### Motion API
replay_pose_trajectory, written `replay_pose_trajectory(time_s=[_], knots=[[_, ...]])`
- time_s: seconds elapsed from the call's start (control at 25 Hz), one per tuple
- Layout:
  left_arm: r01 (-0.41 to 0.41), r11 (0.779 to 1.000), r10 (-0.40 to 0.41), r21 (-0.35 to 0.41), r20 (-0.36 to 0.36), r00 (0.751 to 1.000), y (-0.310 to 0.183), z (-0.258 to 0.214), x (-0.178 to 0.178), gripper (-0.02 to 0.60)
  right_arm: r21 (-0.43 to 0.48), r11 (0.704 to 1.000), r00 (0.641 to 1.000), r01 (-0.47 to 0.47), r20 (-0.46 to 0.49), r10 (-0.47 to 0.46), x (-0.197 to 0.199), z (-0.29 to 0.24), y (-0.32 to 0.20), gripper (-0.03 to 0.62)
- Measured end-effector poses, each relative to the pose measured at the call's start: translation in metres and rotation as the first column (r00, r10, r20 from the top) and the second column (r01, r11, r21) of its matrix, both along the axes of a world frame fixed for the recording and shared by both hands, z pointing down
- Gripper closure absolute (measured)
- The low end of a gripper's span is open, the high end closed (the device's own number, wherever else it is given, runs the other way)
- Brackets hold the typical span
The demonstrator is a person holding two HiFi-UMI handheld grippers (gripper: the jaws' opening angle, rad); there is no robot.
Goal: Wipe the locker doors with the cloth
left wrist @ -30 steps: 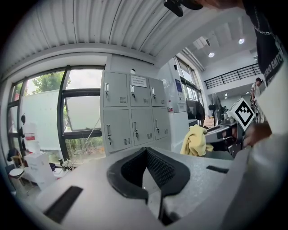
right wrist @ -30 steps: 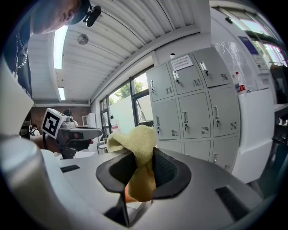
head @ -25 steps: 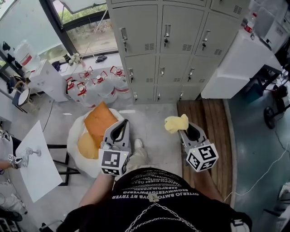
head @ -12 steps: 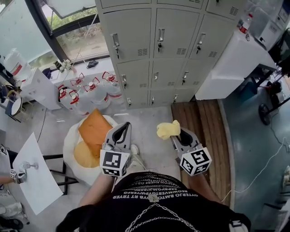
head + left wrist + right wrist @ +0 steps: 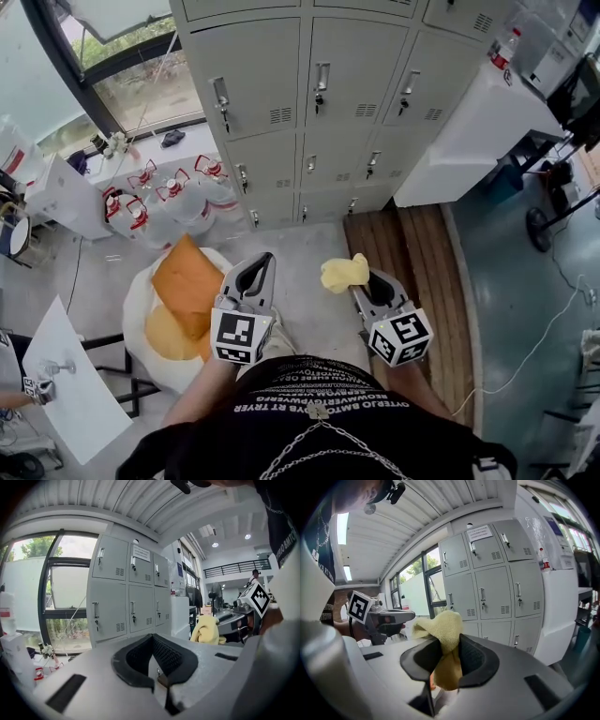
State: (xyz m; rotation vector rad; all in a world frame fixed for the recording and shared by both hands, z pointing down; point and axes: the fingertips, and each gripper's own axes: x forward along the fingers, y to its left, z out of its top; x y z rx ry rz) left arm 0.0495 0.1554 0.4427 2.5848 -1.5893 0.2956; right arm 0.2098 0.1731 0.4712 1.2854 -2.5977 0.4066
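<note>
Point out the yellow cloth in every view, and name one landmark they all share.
Head view: cloth just right of centre, at the tip of the right gripper.
Left gripper view: cloth right of centre.
Right gripper view: cloth in the centre, pinched between the jaws.
Shared landmark: the grey lockers, seen in all three.

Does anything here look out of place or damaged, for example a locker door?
Nothing stands out. The locker doors in view are all shut and straight, and the cloth sits clamped in the right gripper.
</note>
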Motion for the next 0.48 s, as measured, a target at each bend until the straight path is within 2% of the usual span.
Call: replay_pose_trajectory(time_s=[0.48], knots=[[-0.029, 0.999, 0.029, -0.025, 0.008, 1.000, -0.072, 0.005, -0.022, 0.577, 0.003, 1.000, 1.000, -0.018, 0.006, 0.018, -0.028, -0.004, -0.077, 0.500]])
